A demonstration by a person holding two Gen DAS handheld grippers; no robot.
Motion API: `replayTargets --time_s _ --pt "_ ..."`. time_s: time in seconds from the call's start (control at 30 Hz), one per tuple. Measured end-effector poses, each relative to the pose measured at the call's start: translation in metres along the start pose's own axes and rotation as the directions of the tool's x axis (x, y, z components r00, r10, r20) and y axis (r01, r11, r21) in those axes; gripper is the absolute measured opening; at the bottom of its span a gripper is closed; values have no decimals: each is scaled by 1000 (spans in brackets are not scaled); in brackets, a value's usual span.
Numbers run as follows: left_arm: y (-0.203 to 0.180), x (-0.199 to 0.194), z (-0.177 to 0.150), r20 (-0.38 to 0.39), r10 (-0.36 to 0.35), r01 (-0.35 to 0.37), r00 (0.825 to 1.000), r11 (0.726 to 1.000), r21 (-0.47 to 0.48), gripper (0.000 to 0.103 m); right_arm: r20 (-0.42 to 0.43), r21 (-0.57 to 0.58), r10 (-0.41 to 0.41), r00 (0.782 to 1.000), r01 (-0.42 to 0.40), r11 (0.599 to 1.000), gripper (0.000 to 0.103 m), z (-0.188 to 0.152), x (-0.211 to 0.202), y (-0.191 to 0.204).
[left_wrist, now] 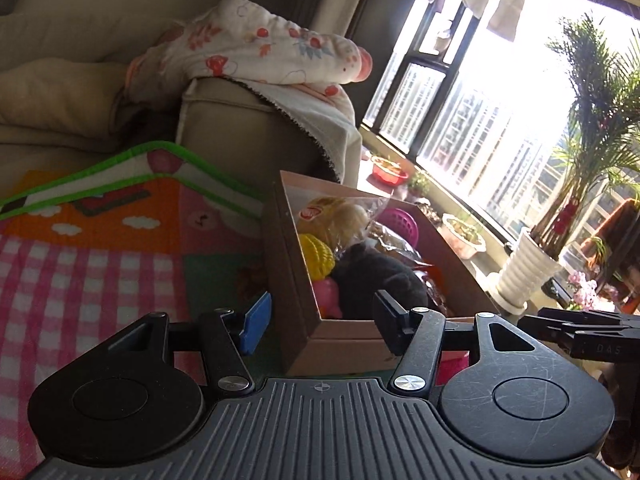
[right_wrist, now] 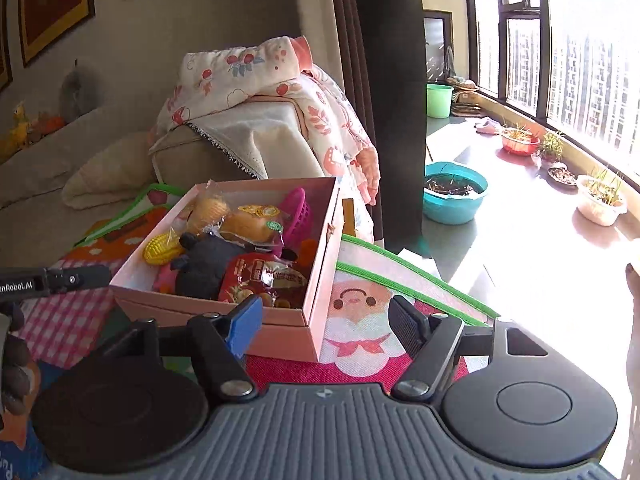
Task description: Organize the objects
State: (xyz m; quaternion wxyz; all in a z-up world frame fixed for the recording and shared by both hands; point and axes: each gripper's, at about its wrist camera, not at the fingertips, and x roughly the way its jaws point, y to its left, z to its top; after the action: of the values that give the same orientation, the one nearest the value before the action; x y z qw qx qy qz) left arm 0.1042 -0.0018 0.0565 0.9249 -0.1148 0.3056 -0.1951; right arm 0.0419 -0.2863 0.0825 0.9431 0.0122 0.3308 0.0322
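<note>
Now the pink box sits on the play mat, packed with toys and snacks: a yellow corn, a black plush, a red packet and a magenta basket. Both grippers hold nothing, fingers spread wide. The left gripper straddles the box's near corner; the right gripper hovers just before the box's front corner, blue pad overlapping its wall.

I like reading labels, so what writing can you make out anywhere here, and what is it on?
"enRobot.AI", cut off at the frame edge: on the left gripper.
"DAS": faint, on the right gripper.
Red snack packet in the pink box: print too blurred.
Bread wrapper stickers: too small.
</note>
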Motion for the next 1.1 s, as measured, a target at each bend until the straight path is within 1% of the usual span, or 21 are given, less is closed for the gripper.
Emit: replayTargets --time_s 0.1,0.13,0.2,0.23,0.27,0.33,0.37,0.43,0.47,0.5,0.57,0.6,0.7,0.77,0.8,0.87,0.9,0.93,1.0,1.03,1.1 --pt "0 20 1 -38 73 -72 997 997 15 62 -32 -75 -46 998 43 996 56 -10 17 16" --pt "1 23 2 -39 86 -85 996 996 15 66 -33 -101 -56 998 53 994 55 -12 22 23" --pt "6 24 3 -39 144 -143 989 989 20 66 -14 -148 -78 997 75 986 55 -11 31 36" --pt "9 21 3 -38 158 -157 987 987 28 71 -3 -165 -82 997 81 983 55 -11 35 41" --pt "12 16 3 -40 155 -153 987 988 32 76 -10 -174 -62 998 59 983 55 -9 37 46" --pt "18 4 1 -35 157 -155 987 987 38 78 -2 -180 -28 1000 27 983 56 -7 40 60" --pt "20 -2 0 -24 174 -172 984 984 48 78 1 -191 -30 1000 29 981 56 -6 42 68" --pt "28 -13 -1 14 231 -231 973 971 64 78 1 -202 -4 1000 4 979 57 -3 49 85" --pt "35 -17 -1 26 248 -250 968 967 57 81 4 -207 7 1000 -6 978 57 0 52 94" --pt "46 -21 0 35 270 -271 962 962 37 84 5 -213 13 1000 -12 977 57 2 57 102" --pt "66 -23 5 43 312 -312 949 950 2 100 5 -222 25 1000 -23 975 57 8 65 117" --pt "73 -23 7 49 325 -325 945 946 -4 102 5 -222 28 1000 -26 975 56 11 70 123" --pt "92 -17 14 84 328 -329 941 944 -1 103 3 -216 25 1000 -24 976 56 18 79 135" --pt "96 -14 16 86 327 -327 941 945 -10 103 4 -217 8 1000 -7 976 56 19 80 140" --pt "96 -14 17 80 326 -325 942 945 -21 103 9 -215 0 1000 2 977 58 18 78 140" --pt "88 -24 15 89 326 -325 941 946 -26 102 26 -211 -3 1000 8 977 73 14 65 137" --pt "83 -31 13 103 310 -310 945 951 -19 102 38 -210 4 999 4 978 86 11 57 134" --pt "75 -43 9 120 287 -289 950 957 -5 102 52 -211 15 999 -4 977 95 6 46 131" --pt "58 -63 -5 136 255 -261 957 965 25 102 52 -225 28 998 -15 974 103 -6 29 131" --pt "51 -70 -14 126 244 -251 962 967 41 102 39 -233 31 999 -21 972 103 -15 21 133" --pt "37 -81 -34 80 241 -246 967 967 67 102 -1 -243 29 1000 -28 970 103 -34 11 138"
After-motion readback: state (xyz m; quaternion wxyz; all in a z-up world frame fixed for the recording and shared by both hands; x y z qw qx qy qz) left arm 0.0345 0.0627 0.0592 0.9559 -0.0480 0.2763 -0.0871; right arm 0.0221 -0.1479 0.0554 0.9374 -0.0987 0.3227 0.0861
